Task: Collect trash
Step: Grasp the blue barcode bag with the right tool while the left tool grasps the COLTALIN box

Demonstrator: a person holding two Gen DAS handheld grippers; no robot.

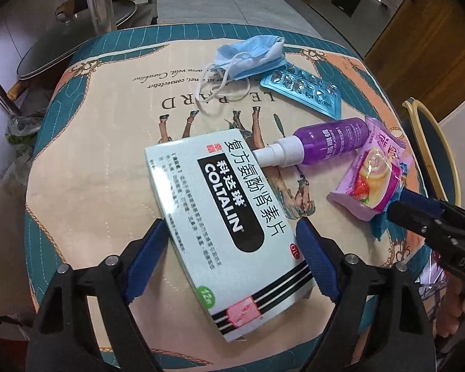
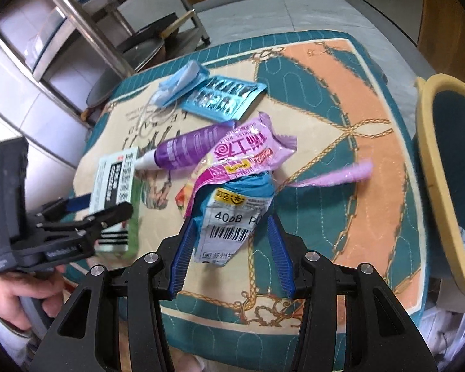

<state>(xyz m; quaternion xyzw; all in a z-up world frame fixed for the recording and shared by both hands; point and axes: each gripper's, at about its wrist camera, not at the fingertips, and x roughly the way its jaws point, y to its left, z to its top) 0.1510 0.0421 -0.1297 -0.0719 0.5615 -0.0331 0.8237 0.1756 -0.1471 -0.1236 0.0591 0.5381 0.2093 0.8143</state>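
Quilted teal-and-peach tablecloth (image 1: 86, 161) covers a small table, with steel shelving behind. My left claw (image 1: 229, 241) stands spread astride the white Coltalin medicine box (image 1: 220, 217); whether the pads touch it I cannot tell. Beyond lie a blue face mask (image 1: 251, 55), a blister pack (image 1: 303, 91) and a purple spray bottle (image 1: 325, 142). My right claw (image 2: 229, 241) is half spread around a teal mailer bag (image 2: 232, 217), pads not pressing, under a pink snack wrapper (image 2: 248, 152).

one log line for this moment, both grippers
left gripper: open, straddling medicine box | right gripper: open around teal mailer bag | nothing lifted
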